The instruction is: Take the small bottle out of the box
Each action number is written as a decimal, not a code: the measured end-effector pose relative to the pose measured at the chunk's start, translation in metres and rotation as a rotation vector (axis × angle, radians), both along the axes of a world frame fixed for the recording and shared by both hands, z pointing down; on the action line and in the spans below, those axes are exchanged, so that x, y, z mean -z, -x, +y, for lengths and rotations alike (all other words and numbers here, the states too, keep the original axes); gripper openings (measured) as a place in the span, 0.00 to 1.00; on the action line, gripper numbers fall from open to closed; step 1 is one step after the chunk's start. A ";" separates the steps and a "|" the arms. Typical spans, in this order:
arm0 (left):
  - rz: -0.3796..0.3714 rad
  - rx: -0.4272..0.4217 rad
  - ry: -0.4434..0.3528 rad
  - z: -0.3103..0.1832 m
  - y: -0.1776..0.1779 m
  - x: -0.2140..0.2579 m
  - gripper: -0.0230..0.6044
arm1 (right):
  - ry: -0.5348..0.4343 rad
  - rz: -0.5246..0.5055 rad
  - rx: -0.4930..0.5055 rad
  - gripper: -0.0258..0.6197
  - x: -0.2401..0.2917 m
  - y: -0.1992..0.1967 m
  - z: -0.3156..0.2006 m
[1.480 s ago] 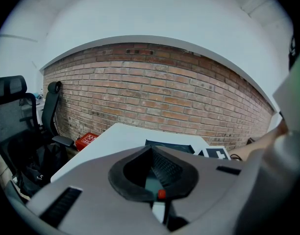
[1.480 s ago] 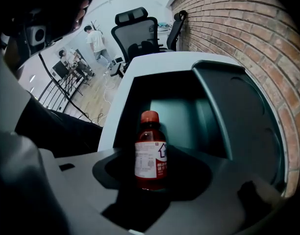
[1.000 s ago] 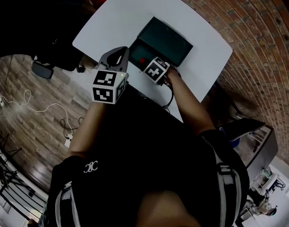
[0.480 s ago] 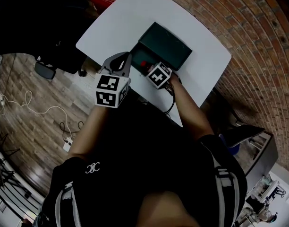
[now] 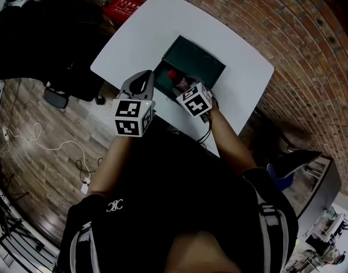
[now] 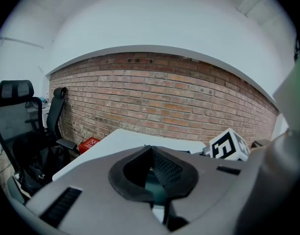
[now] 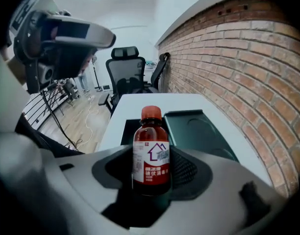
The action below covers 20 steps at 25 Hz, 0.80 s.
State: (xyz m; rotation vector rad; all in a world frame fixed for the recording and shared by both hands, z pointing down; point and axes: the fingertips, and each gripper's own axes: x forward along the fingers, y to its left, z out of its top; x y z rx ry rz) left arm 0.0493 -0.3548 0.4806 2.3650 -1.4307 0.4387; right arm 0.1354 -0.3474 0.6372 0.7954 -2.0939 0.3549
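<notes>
Left gripper (image 5: 144,77) hovers at the near-left edge of the white surface (image 5: 145,33), just beside the box. Its fingers (image 6: 162,168) are pressed together with nothing between them. The dark green box (image 5: 199,61) sits open mid-surface, lid tipped back toward the brick wall (image 5: 288,33). Right gripper (image 7: 151,176) is pinching the small bottle (image 7: 151,153) low on its body. The bottle is upright, brown with a red cap and a white label, and sits over the box's near side. Can't tell if it's clear of the rim.
</notes>
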 end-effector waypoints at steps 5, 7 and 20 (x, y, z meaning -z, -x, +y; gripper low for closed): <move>0.008 -0.008 -0.012 -0.001 -0.008 0.004 0.06 | -0.097 -0.159 -0.083 0.38 0.045 -0.002 -0.008; 0.014 -0.019 -0.019 -0.002 -0.014 0.007 0.06 | -0.156 -0.213 -0.112 0.38 0.065 -0.006 -0.012; 0.051 -0.096 -0.094 -0.006 -0.056 0.031 0.06 | -0.513 -0.455 -0.353 0.38 0.189 -0.062 -0.014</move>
